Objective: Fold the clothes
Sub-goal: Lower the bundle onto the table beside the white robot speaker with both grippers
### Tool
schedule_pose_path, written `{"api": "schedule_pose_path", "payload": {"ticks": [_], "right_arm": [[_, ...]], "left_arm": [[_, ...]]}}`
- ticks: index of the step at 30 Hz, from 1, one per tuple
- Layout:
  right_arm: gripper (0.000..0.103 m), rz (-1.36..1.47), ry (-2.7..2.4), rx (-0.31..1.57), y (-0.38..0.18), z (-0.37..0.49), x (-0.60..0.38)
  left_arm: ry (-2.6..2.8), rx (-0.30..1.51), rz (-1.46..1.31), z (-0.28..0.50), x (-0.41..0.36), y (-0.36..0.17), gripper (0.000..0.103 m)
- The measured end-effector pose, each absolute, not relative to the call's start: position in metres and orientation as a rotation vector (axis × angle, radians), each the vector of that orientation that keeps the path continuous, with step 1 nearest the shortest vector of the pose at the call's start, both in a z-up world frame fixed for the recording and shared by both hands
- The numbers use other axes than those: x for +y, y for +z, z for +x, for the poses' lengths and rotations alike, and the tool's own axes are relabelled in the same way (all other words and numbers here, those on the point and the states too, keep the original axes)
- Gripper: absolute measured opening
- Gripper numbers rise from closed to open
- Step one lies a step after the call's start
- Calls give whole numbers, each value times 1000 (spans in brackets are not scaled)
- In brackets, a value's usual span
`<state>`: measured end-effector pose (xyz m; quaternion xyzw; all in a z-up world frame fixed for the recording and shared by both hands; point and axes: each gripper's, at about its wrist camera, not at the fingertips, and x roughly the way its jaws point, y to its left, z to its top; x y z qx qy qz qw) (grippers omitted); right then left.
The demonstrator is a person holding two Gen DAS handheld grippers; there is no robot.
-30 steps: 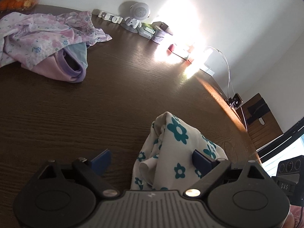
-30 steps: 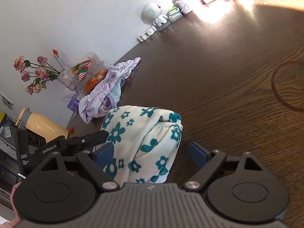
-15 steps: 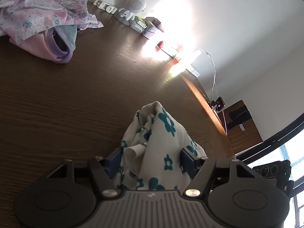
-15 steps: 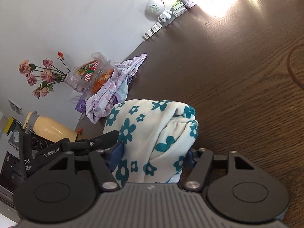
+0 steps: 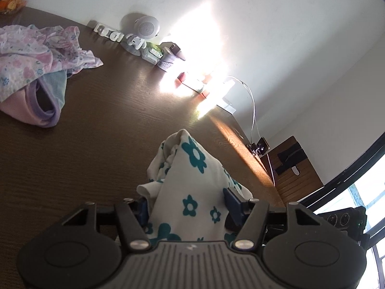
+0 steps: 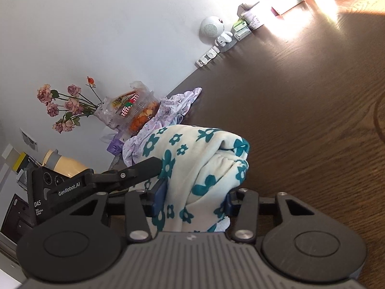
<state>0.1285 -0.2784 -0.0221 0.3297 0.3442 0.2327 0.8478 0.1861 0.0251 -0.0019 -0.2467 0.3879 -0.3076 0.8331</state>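
A folded cream garment with teal flowers (image 5: 190, 183) is bunched between my two grippers above the dark wooden table (image 5: 96, 130). My left gripper (image 5: 187, 204) is shut on one end of it. My right gripper (image 6: 192, 202) is shut on the other end (image 6: 204, 159). The left gripper's body shows in the right wrist view (image 6: 101, 180), close beside the cloth. A heap of pastel floral clothes (image 5: 36, 60) lies at the far left of the table; it also shows in the right wrist view (image 6: 168, 110).
A round white speaker (image 5: 146, 27), small boxes (image 5: 163, 57) and a cable (image 5: 250, 106) line the wall edge of the table. Pink roses (image 6: 65, 106), a snack bag (image 6: 134, 110) and a yellow bottle (image 6: 65, 166) stand by the clothes heap. A wooden cabinet (image 5: 293, 168) stands beyond the table.
Both grippers were open around the flowered garment a second ago; both have closed on it and lifted it slightly off the table.
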Motion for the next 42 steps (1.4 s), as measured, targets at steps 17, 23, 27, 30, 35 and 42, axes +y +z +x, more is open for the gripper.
{"api": "schedule_pose_path", "payload": {"ticks": [17, 23, 27, 30, 35, 42], "right_arm": [[45, 678, 457, 657, 53, 295, -310], [45, 725, 396, 668, 47, 384, -303], [45, 709, 384, 704, 32, 445, -300], [45, 673, 380, 734, 17, 487, -300], [45, 637, 391, 782, -8, 542, -306], [46, 574, 466, 843, -34, 585, -311]], "left_arm": [[-640, 750, -418, 369, -19, 61, 64], [-568, 775, -429, 459, -36, 40, 64], [-503, 780, -532, 507, -34, 8, 63], [-453, 793, -639, 540, -30, -19, 64], [-404, 787, -714, 570, -32, -46, 63], [-322, 777, -746, 577, -35, -64, 62]]}}
